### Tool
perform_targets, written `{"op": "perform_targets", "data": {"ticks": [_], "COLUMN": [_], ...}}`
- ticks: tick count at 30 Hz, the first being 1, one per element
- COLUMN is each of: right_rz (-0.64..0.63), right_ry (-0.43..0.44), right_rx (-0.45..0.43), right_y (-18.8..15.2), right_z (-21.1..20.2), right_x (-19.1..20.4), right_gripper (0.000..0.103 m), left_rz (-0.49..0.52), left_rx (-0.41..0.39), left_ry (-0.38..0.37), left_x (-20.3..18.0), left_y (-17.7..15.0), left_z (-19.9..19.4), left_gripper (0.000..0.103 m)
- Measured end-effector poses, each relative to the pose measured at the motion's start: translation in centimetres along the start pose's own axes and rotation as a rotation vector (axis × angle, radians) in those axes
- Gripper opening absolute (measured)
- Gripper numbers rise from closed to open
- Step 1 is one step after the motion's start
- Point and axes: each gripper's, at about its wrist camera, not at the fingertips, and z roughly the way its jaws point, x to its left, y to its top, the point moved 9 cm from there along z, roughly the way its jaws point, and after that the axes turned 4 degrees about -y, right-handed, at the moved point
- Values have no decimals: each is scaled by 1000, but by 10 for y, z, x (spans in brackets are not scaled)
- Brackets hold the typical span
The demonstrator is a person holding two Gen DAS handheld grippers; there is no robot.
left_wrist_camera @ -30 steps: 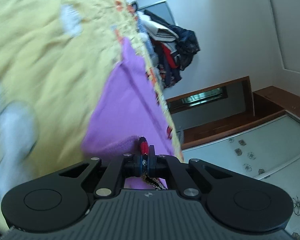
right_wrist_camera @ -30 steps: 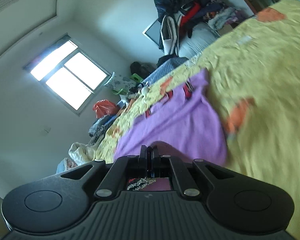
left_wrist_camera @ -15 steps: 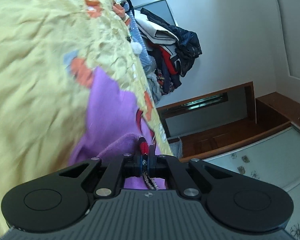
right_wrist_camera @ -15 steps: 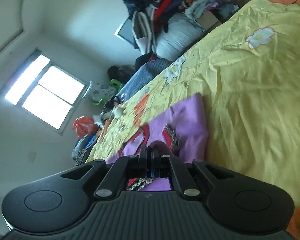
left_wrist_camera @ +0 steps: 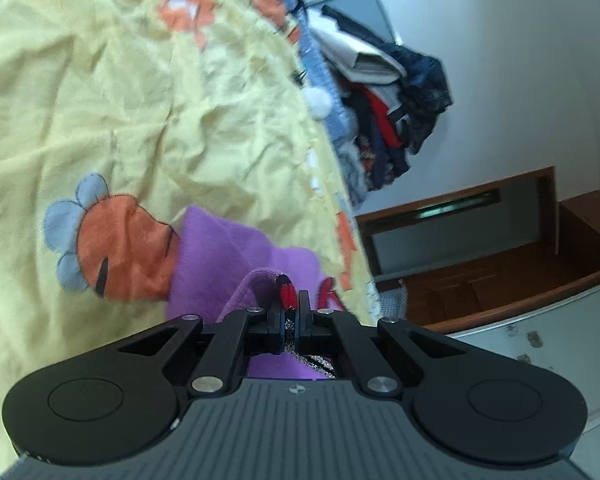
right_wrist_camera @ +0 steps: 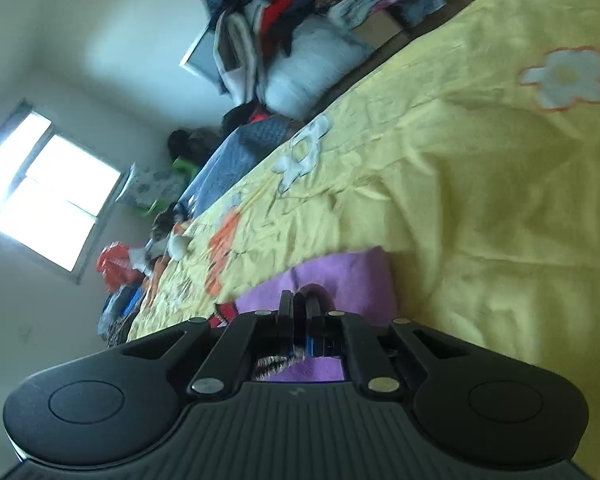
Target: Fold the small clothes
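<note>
Left gripper (left_wrist_camera: 291, 309) clamped on purple garment (left_wrist_camera: 228, 252) edge, cloth spreading just ahead over yellow sheet (left_wrist_camera: 148, 120). Right gripper (right_wrist_camera: 300, 309) pinched on same garment (right_wrist_camera: 340, 276), fabric directly ahead and beneath fingers.

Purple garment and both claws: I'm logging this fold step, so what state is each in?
Purple garment: partly lying on the yellow bedsheet, edge lifted, pinched at two spots.
Left claw: shut on garment edge.
Right claw: shut on garment.
Bedsheet: spread, wrinkled.

Purple garment (left_wrist_camera: 228, 248) on yellow bedspread (left_wrist_camera: 100, 100)
</note>
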Motion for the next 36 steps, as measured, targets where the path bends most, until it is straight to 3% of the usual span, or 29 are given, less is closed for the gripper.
{"op": "perform_targets", "data": {"ticks": [1, 2, 4, 6, 8, 11, 15, 19, 22, 23, 26, 30, 33, 36], "right_rz": [-10, -24, -40, -107, -266, -505, -704, -798, -814, -780, -764, -736, -761, -832], "right_ry": [-28, -60, -84, -60, -60, -115, -221, -335, -463, -455, -457, -457, -396, -407], "right_rx": [4, -12, -89, -158, -190, -105, -35, 18, -4, -5, -33, -33, -49, -17], "right_y": [0, 2, 6, 5, -6, -38, -85, -110, -98, -92, -86, -86, -91, -106], "right_z": [2, 1, -13, -32, -47, -37, -4, 32, 47, 48, 46, 29, 14, 13], "right_x": [0, 0, 4, 16, 38, 67, 91, 93, 72, 64, 58, 64, 75, 71], "right_gripper": [31, 66, 99, 99, 99, 98, 97, 97, 101, 103, 103, 103, 103, 103], "left_rz": [-23, -41, -35, 26, 195, 470, 741, 861, 883, 876, 859, 790, 764, 790], "left_rx": [7, 1, -45, -115, -148, -112, -99, -105, -141, -141, -156, -147, -137, -125], "left_ry": [28, 60, 63, 107, 179, 330, 505, 641, 703, 703, 724, 714, 693, 758], "left_x": [7, 13, 12, 1, -24, -57, -76, -68, -63, -61, -51, -56, -61, -44], "left_y": [2, 5, 13, 18, 9, -35, -99, -127, -122, -117, -104, -97, -98, -94], "left_z": [5, 7, 2, -13, -26, -22, 14, 55, 63, 63, 60, 45, 30, 28], "left_gripper": [13, 21, 36, 62, 64, 75, 76, 77, 83, 83, 98, 85, 85, 90]}}
